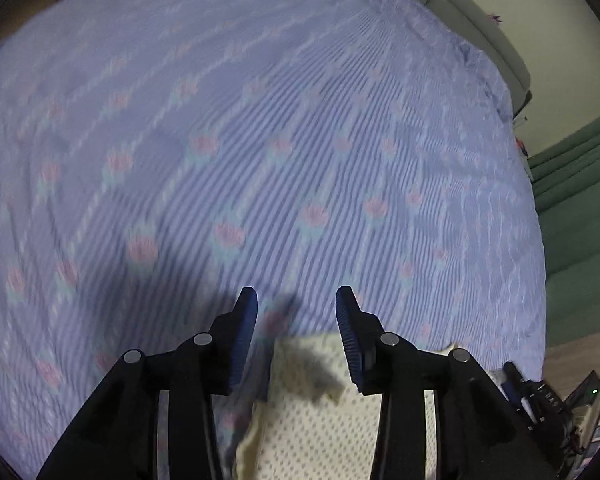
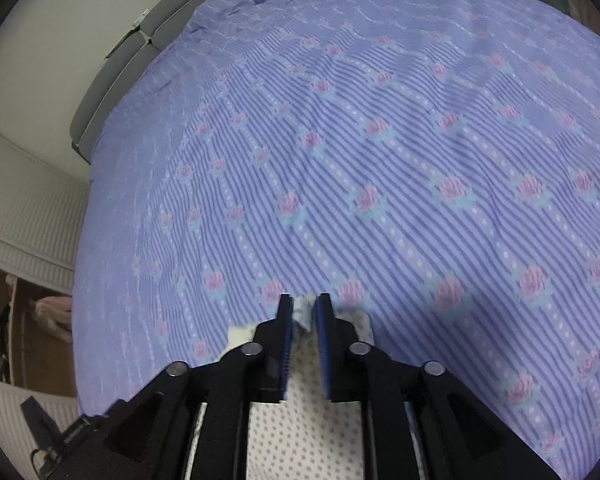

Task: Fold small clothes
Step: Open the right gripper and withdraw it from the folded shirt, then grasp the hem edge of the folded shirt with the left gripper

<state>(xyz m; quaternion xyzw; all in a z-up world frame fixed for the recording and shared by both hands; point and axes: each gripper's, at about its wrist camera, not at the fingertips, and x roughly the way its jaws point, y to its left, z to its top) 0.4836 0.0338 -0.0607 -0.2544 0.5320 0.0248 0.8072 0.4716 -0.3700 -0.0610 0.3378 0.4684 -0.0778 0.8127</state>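
Both claws hover over the bed (image 1: 284,128). The left claw (image 1: 296,300) is released, its jaws clear of the dotted white garment (image 1: 312,420) at 6 o'clock. The right claw (image 2: 304,306) looks barely parted around the garment's edge. That fabric could snag and drag the fold crooked.

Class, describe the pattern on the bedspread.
Blue-violet stripes with rows of pink roses and white dots on the bedspread; clearest in the right wrist view.
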